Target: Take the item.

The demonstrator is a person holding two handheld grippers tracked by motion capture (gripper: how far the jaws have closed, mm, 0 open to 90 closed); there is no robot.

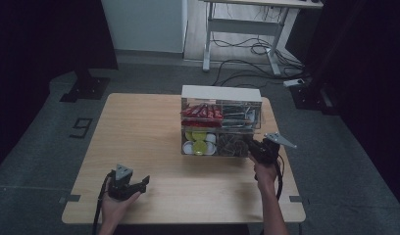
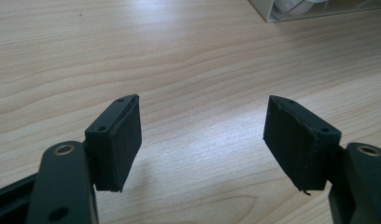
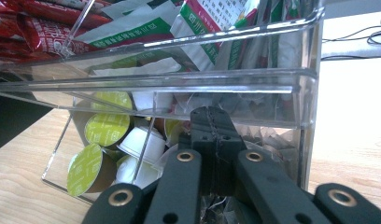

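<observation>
A clear acrylic organizer point(image 1: 221, 93) stands at the back middle of the wooden table point(image 1: 139, 132). Its upper tier holds red sachets point(image 1: 203, 112) and green-white packets point(image 1: 237, 116). Below lie yellow-green and white capsules point(image 1: 199, 142) and dark tea bags point(image 1: 232, 144). My right gripper point(image 1: 254, 147) reaches into the lower right compartment among the tea bags point(image 3: 272, 144), its jaws pressed together point(image 3: 211, 116); whether something thin is pinched I cannot tell. Capsules point(image 3: 107, 128) sit just left of it. My left gripper point(image 1: 139, 185) rests near the front left, open point(image 2: 202, 140) over bare wood.
The organizer's clear front rim point(image 3: 179, 84) crosses just above my right gripper's tips. A corner of the organizer point(image 2: 291, 11) shows far ahead of the left gripper. Beyond the table stand a desk frame point(image 1: 242, 29) and floor cables point(image 1: 247, 63).
</observation>
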